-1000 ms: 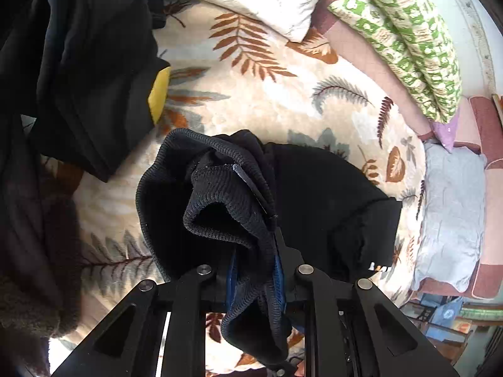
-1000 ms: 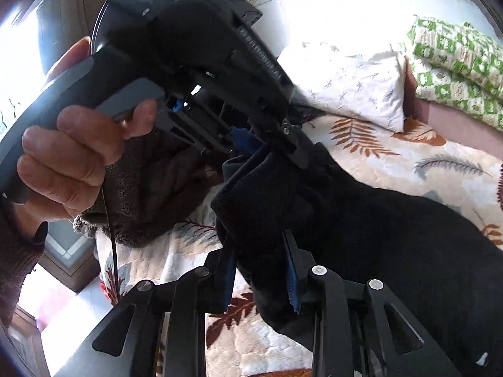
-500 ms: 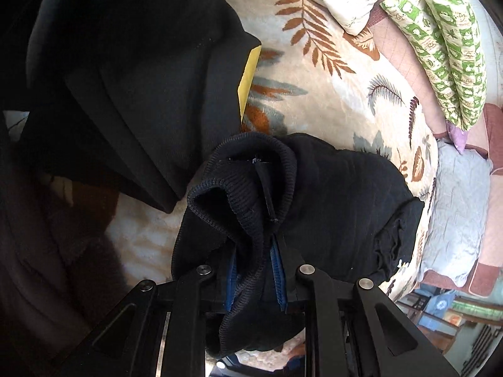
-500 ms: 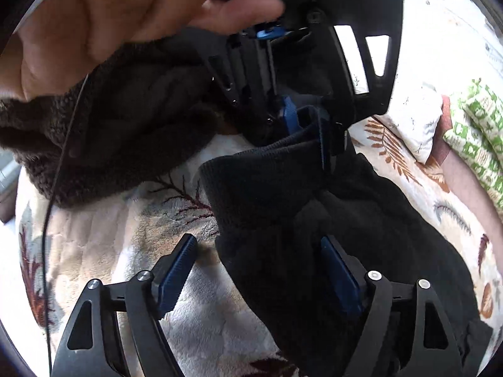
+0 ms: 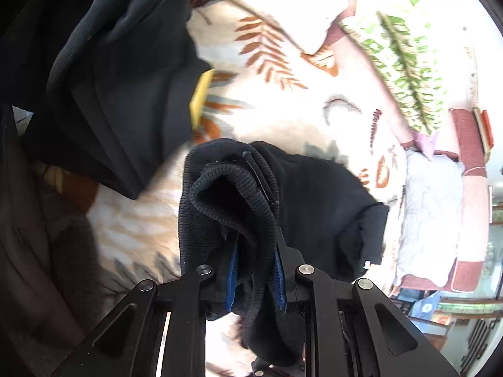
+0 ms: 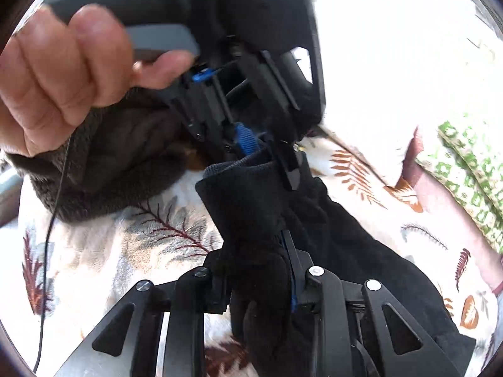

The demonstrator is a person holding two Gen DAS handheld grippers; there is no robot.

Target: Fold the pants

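Left tool [image 5: 256,270] clamped on the ribbed waistband of the black pants [image 5: 317,207]. Right tool [image 6: 257,270] closing, pants fabric between its pads. Rest of the pants lies on the bed [image 5: 276,119].

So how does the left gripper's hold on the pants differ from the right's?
The left gripper is shut on the ribbed edge of the black pants, while the right gripper is closing on plain fabric beside it. The left's blue pads show; the right's are mostly covered. Both hold one bunched end.
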